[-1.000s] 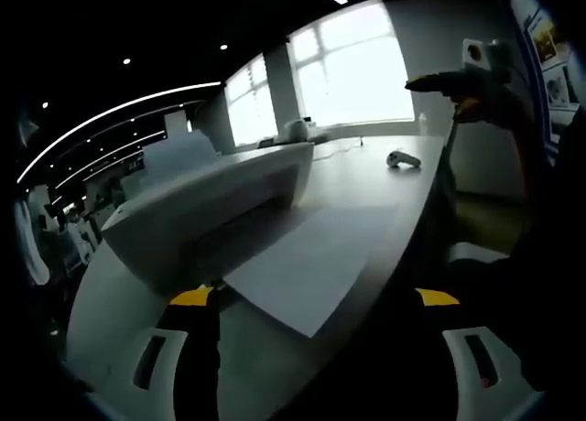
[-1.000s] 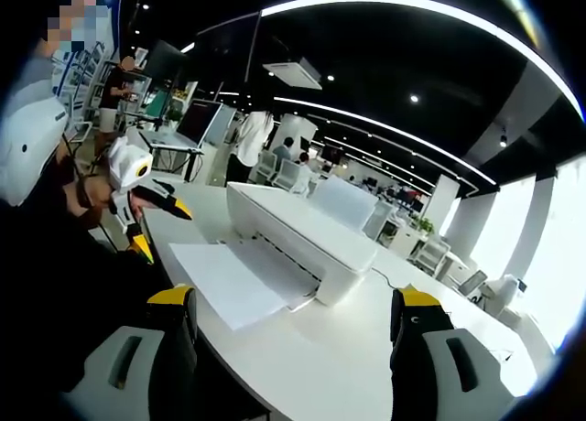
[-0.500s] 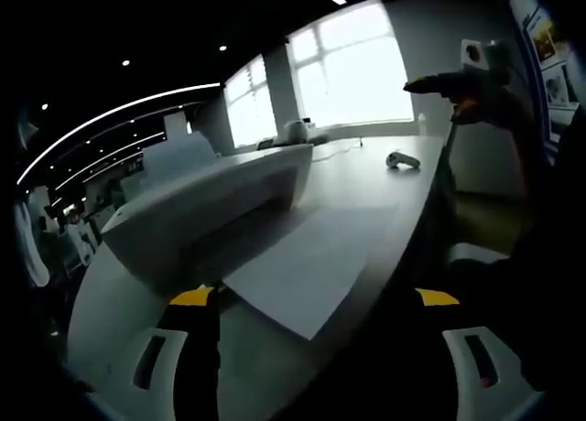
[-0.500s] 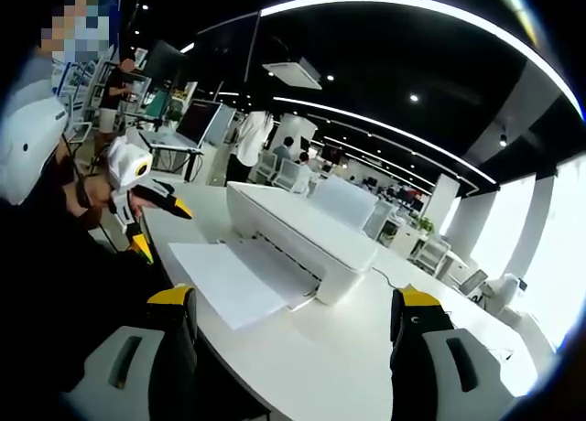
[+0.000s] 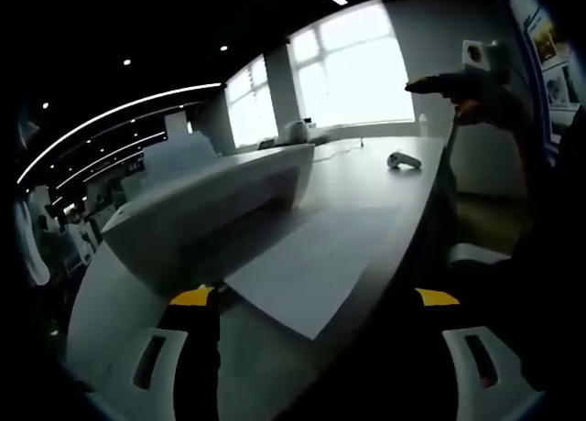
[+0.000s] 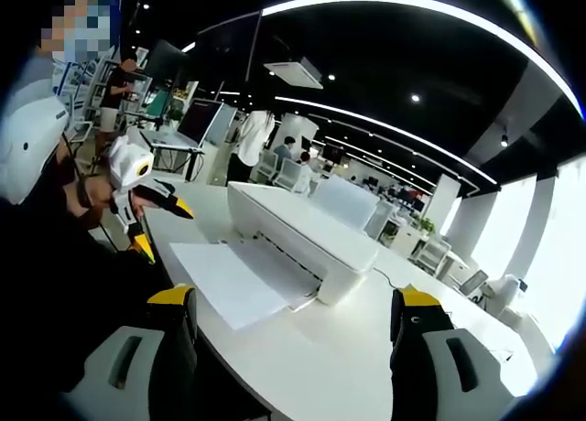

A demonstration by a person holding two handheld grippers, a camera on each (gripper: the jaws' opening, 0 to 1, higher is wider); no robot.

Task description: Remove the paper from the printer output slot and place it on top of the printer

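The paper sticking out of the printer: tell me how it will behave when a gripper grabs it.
The paper is a thin flat sheet lying out from the printer onto the table, so it will probably be light and droop if pinched at one edge. Lying flat, its edge may be hard to get jaws under; sliding it out seems easier.

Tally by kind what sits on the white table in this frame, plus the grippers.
Printer: 1
Paper sheet in the output slot: 1
Small white device on the table: 1
Grippers: 2, left gripper, right gripper
Total: 5
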